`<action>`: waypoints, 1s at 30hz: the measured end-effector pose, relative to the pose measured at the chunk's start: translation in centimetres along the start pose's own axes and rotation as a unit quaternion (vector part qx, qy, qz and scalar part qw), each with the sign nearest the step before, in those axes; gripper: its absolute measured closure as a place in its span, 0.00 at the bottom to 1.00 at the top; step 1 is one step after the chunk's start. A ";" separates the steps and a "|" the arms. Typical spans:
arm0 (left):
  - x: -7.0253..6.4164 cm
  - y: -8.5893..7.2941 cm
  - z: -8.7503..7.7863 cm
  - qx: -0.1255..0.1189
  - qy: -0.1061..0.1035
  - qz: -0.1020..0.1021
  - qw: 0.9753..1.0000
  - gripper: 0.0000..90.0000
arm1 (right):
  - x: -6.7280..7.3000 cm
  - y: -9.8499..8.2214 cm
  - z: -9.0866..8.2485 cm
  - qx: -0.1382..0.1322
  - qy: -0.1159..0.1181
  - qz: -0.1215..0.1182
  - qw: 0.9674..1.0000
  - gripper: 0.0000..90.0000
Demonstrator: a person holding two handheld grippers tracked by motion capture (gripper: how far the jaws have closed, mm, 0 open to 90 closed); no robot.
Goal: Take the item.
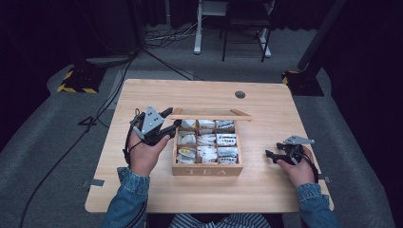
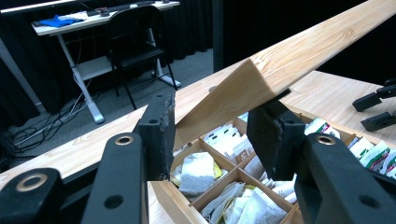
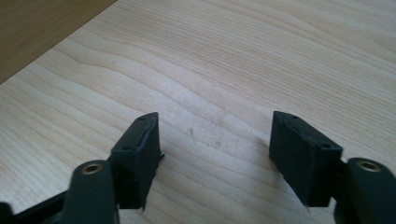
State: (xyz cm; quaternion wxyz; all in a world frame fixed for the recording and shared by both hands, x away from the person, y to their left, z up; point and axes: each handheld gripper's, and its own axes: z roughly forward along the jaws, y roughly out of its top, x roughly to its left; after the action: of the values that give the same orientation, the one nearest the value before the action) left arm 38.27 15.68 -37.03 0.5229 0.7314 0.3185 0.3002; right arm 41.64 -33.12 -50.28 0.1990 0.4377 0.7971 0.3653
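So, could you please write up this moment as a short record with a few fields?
Setting: wooden table, a person seated at it
Main object: wooden tea box, nine compartments holding tea bags
Lid: lid raised, tilted above the open box
Left hand-held gripper: shut on the lid's corner, holding it up
Right hand-held gripper: open, nothing between its jaws, over bare table to the right of the box
Background: chair and a white-framed desk beyond the table
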 end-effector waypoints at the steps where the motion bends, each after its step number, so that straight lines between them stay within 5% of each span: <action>1: 0.0 0.0 0.0 0.000 0.000 0.000 1.000 0.59 | 0.0 0.0 0.0 -0.002 0.002 0.004 1.000 0.44; 18: 0.0 0.1 0.0 0.005 -0.005 0.007 1.000 0.58 | 0.6 1.3 -2.2 -0.022 0.031 0.048 0.998 0.54; 30: -0.3 0.1 0.1 0.008 0.000 0.016 1.000 0.56 | 2.2 3.6 -4.4 -0.052 0.050 0.034 0.997 0.56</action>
State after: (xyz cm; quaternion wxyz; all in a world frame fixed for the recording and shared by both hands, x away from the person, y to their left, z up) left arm 38.21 15.38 -36.98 0.5120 0.7409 0.3091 0.3054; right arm 39.65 -31.78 -44.63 0.1686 0.4350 0.7706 0.4342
